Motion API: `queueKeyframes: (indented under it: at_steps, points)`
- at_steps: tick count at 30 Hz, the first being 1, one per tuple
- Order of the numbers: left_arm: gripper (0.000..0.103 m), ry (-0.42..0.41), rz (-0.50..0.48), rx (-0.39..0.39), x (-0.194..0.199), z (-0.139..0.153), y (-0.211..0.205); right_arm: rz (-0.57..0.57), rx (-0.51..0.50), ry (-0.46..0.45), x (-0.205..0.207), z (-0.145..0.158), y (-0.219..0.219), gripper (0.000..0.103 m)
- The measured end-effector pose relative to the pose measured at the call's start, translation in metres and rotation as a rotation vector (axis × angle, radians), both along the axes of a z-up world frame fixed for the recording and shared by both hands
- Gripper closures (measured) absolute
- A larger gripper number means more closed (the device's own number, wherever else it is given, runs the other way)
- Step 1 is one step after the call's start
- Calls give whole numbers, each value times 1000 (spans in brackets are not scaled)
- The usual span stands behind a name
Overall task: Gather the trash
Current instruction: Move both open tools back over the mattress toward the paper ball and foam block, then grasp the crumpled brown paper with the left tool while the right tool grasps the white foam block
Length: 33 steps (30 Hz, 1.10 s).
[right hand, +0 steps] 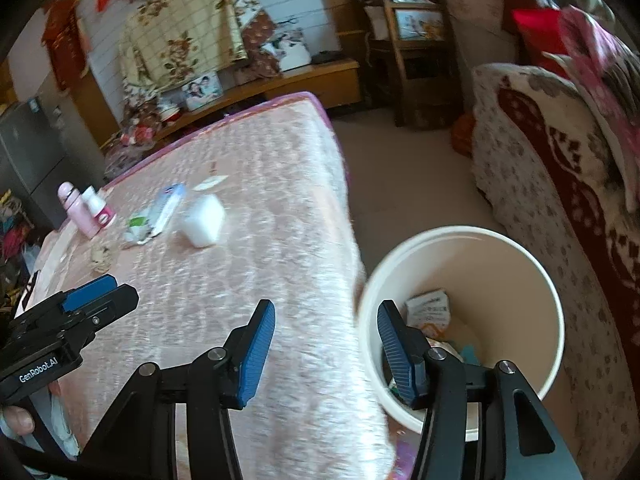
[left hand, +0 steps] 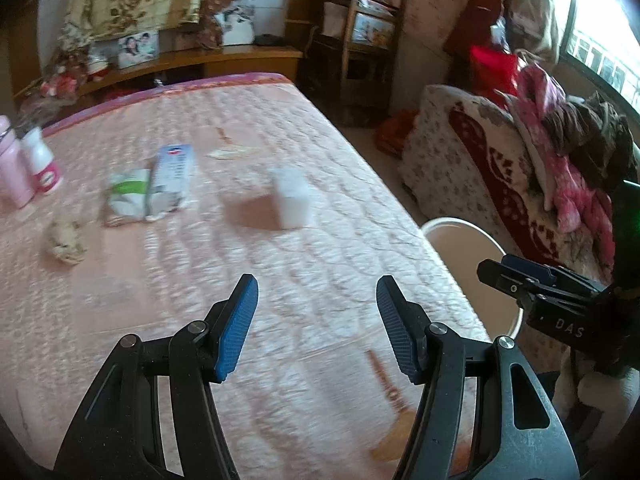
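On the pink quilted bed (left hand: 192, 280) lie a white plastic cup on its side (left hand: 292, 196), a blue-and-white box (left hand: 172, 176), a crumpled green-and-white wrapper (left hand: 128, 196), a crumpled paper ball (left hand: 66, 238) and a flat scrap (left hand: 226, 153). My left gripper (left hand: 316, 304) hangs open above the near part of the bed, nothing between its blue pads. My right gripper (right hand: 326, 330) is open too, over the bed's edge beside the white bin (right hand: 552, 292), which holds a white packet (right hand: 428, 308) and other scraps. The cup (right hand: 204, 218), box (right hand: 168, 208) and wrapper (right hand: 138, 228) show in the right wrist view as well.
A pink bottle (left hand: 12, 168) and a white-and-pink jar (left hand: 42, 164) stand at the bed's left edge. A covered sofa piled with clothes (left hand: 540, 160) flanks the bin on the right. A wooden headboard shelf (left hand: 224, 58) and a wooden rack (left hand: 360, 40) stand behind.
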State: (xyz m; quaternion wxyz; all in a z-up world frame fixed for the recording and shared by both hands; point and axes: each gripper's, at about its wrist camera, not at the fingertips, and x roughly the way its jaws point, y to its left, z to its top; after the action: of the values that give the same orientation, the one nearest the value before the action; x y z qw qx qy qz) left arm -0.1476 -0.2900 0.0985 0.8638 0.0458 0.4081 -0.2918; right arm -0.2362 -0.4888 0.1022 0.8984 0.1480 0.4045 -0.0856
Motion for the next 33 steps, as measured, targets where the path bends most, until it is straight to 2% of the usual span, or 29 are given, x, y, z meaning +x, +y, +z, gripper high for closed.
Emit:
queueKeyframes:
  at_steps: [4,20,33]
  points:
    - [43,-19,43,6,4,4,27,48,-9,-6,12,4,24,42]
    - [43,-32,202,9,26,7,114,213,-40,10,56,5,111,42]
    - [43,11,257,-3,43,-5,166,278,-46,31,79,-1,144,42]
